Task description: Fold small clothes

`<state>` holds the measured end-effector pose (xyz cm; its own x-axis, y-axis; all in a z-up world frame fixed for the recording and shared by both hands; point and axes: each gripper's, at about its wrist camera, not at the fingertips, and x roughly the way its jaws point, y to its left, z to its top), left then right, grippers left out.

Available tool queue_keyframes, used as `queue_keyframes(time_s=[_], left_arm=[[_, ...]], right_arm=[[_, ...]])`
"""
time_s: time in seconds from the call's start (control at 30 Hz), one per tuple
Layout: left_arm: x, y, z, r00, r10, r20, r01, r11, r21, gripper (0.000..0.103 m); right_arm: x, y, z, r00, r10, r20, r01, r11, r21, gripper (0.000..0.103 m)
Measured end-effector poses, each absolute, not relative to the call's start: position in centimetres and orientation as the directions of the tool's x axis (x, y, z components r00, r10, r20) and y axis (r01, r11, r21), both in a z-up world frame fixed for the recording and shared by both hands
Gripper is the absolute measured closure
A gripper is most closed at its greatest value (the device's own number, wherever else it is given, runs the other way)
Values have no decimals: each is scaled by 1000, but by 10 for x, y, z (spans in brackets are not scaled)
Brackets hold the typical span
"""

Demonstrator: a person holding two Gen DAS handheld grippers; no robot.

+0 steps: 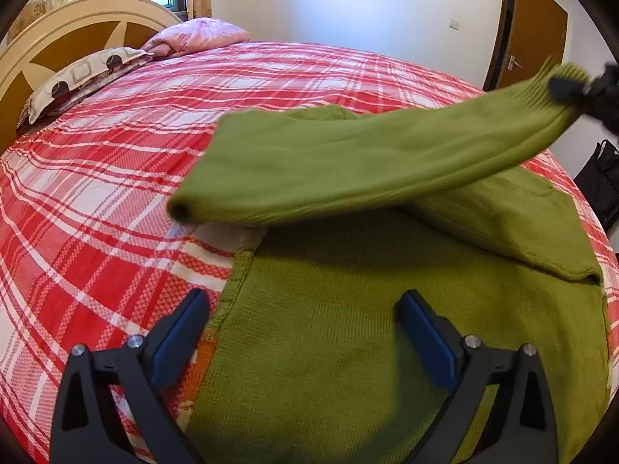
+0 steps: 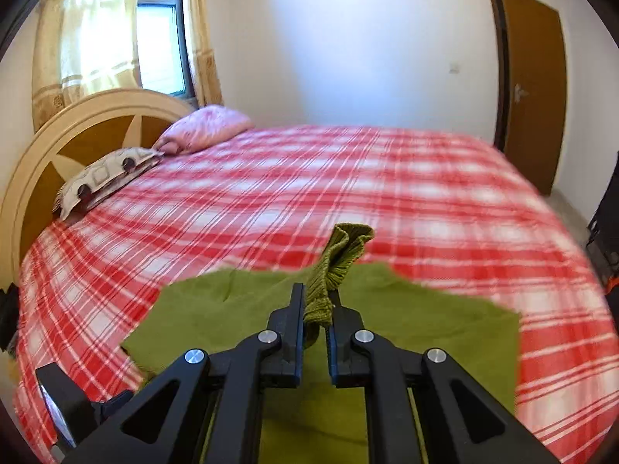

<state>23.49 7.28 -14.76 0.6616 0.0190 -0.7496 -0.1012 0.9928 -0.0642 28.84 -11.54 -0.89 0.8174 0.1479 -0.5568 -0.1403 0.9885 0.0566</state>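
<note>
In the left wrist view, a green sweater (image 1: 348, 348) lies spread on the bed (image 1: 116, 193), which is covered in a red and white plaid sheet; the left gripper (image 1: 305, 332) hangs over the sweater's near part with its jaws wide apart and nothing between them, one blue pad over the plaid just beside the sweater's edge, the other over the green knit; a sleeve (image 1: 348, 162) of the sweater is raised off the bed and stretches across above the body, its ribbed cuff pinched by the blurred right gripper (image 1: 580, 89) on the side of the sweater nearest the door (image 1: 530, 27); beyond the sweater, at the headboard (image 1: 77, 23), lie a patterned pillow (image 1: 81, 73) and a pink quilt (image 1: 197, 34).

In the right wrist view, the right gripper (image 2: 317, 305) has its jaws closed on the ribbed cuff (image 2: 340, 255), which sticks up past the fingertips; the sweater (image 2: 425, 328) lies flat on the bed (image 2: 348, 178) beneath it; the pillow (image 2: 104, 181) and quilt (image 2: 205, 127) rest far beyond the sweater, below the curtained window (image 2: 158, 38).
</note>
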Motion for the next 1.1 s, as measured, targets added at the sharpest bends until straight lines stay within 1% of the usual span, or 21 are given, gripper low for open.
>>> queue_keyframes(time_s=[0.2, 0.27, 0.37, 0.5, 0.57, 0.67, 0.73, 0.8, 0.9, 0.93, 0.97, 1.0, 1.03, 1.07, 1.1], left_arm=[[235, 76, -148, 662, 4, -749, -109, 990, -91, 2], [235, 76, -148, 659, 1, -753, -108, 990, -94, 2], [237, 76, -148, 656, 6, -754, -113, 989, -91, 2], [237, 75, -148, 655, 8, -755, -115, 989, -90, 1], [238, 75, -148, 654, 13, -756, -115, 990, -83, 1], [238, 75, -149, 654, 13, -756, -115, 990, -83, 1], [238, 75, -149, 654, 13, -756, -115, 990, -83, 1], [238, 75, -149, 654, 13, -756, -115, 990, -83, 1], [238, 75, -149, 654, 12, -756, -115, 990, -84, 1], [238, 75, -149, 654, 12, -756, -115, 990, -83, 1], [238, 75, -149, 654, 13, -756, -115, 990, -83, 1], [238, 75, -148, 654, 14, -756, -115, 990, -82, 1], [238, 75, -148, 655, 14, -756, -115, 990, -81, 1], [237, 76, -148, 655, 14, -756, -115, 990, -81, 1], [237, 76, -147, 653, 19, -757, -119, 990, -78, 1]], right_arm=[[278, -166, 0, 855, 24, -517, -25, 1000, 5, 94], [279, -188, -7, 845, 0, -535, 13, 1000, 21, 94], [281, -211, -29, 819, -52, -572, 63, 998, -1, 94], [284, -231, -69, 770, -53, -636, 78, 997, 11, 94], [285, -238, -86, 747, -21, -665, 71, 996, 47, 94], [285, -255, -109, 696, 8, -718, 109, 987, 116, 94], [281, -270, -123, 659, 59, -750, 128, 974, 189, 93], [270, -284, -127, 668, 122, -734, 125, 954, 273, 93], [254, -303, -121, 674, 137, -726, 170, 928, 333, 92], [249, -310, -116, 682, 110, -723, 206, 920, 334, 92], [238, -320, -107, 695, -8, -719, 301, 911, 281, 92], [230, -324, -98, 710, -92, -698, 355, 903, 242, 92], [223, -325, -91, 731, -133, -670, 370, 902, 224, 93], [218, -322, -81, 760, -136, -635, 340, 916, 211, 93], [218, -317, -77, 771, -119, -626, 308, 929, 203, 93]])
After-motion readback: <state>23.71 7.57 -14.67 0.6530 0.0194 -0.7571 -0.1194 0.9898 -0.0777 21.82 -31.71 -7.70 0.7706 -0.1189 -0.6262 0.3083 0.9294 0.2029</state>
